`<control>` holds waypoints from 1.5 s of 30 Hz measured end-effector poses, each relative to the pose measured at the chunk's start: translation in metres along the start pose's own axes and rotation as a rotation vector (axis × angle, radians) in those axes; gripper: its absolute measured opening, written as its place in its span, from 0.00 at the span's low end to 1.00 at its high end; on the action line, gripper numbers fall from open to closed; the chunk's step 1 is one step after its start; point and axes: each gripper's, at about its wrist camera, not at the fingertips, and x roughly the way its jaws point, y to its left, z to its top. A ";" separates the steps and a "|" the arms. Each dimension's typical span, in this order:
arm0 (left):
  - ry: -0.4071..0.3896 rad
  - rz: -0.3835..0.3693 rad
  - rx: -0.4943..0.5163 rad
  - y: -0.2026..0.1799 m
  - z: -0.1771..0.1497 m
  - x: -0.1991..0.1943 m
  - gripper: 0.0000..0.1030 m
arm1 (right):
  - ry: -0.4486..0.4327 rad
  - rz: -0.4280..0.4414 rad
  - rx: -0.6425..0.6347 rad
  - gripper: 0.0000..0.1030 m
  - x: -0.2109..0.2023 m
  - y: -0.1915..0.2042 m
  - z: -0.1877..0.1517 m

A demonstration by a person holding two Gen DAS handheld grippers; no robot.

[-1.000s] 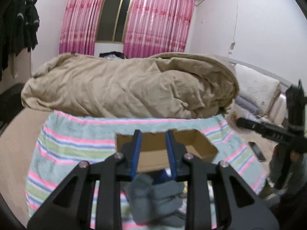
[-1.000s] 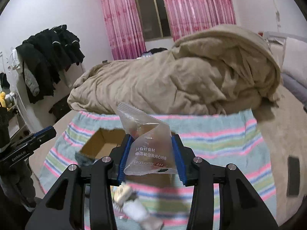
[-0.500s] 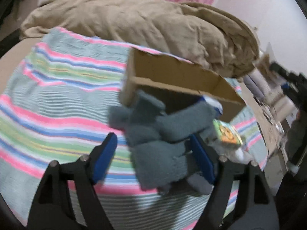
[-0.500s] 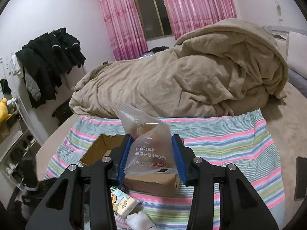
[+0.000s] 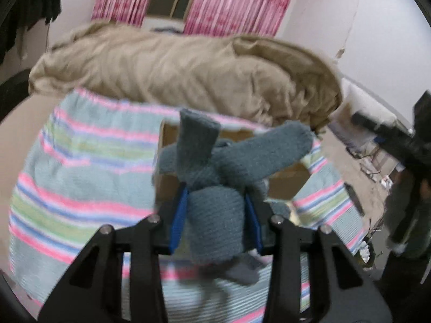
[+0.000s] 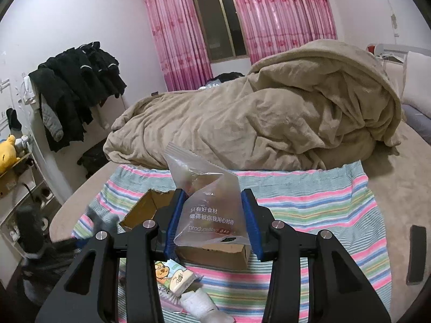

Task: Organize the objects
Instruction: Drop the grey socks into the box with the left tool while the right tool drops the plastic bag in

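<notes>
My left gripper [image 5: 215, 215] is shut on a grey knitted glove [image 5: 215, 177] and holds it up above the striped cloth, in front of the open cardboard box [image 5: 285, 180]. My right gripper [image 6: 212, 220] is shut on a clear plastic snack bag [image 6: 207, 202] with printed text and holds it above the same box [image 6: 145, 210]. The glove also shows at the left of the right wrist view [image 6: 102, 219]. A tissue pack [image 6: 172, 277] with a cartoon print and a white sock [image 6: 202, 305] lie on the cloth below the right gripper.
The striped cloth [image 6: 309, 210] covers the near part of a bed. A heaped tan blanket [image 6: 269, 123] lies behind it. A dark phone [image 6: 416, 253] lies at the right bed edge. Dark clothes [image 6: 78, 88] hang at the left wall. Pillows [image 6: 417, 80] are at the right.
My left gripper went down around the grey glove, shut on it and lifted it off the cloth. My right gripper kept the snack bag and drifted slightly.
</notes>
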 end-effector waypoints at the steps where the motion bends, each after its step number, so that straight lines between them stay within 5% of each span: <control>1: -0.016 -0.005 0.012 -0.003 0.008 -0.003 0.40 | -0.001 0.000 0.001 0.44 0.000 0.001 0.001; 8: -0.063 -0.008 0.074 -0.017 0.052 0.007 0.40 | 0.022 0.005 0.007 0.44 0.020 0.006 0.004; 17: 0.110 0.064 0.049 0.012 0.047 0.097 0.43 | 0.143 -0.003 0.046 0.44 0.084 -0.003 -0.012; 23: 0.183 0.074 0.026 0.025 0.032 0.123 0.47 | 0.226 -0.013 0.057 0.45 0.121 -0.007 -0.035; 25: 0.176 0.072 0.030 0.023 0.030 0.120 0.60 | 0.233 -0.013 0.069 0.45 0.126 -0.009 -0.039; 27: 0.149 0.076 0.040 0.020 0.031 0.111 0.71 | 0.234 0.000 0.081 0.57 0.126 -0.011 -0.043; 30: 0.110 0.085 0.054 0.017 0.031 0.095 0.72 | 0.211 0.000 0.069 0.71 0.119 -0.010 -0.044; 38: 0.071 0.102 0.106 -0.004 0.031 0.047 0.73 | 0.180 -0.004 0.040 0.71 0.083 -0.004 -0.040; 42: 0.027 0.095 0.162 -0.022 0.025 0.016 0.89 | 0.165 0.004 0.023 0.71 0.054 0.001 -0.035; 45: 0.016 0.083 0.181 -0.033 0.018 0.001 0.90 | 0.148 0.006 0.012 0.71 0.032 0.003 -0.033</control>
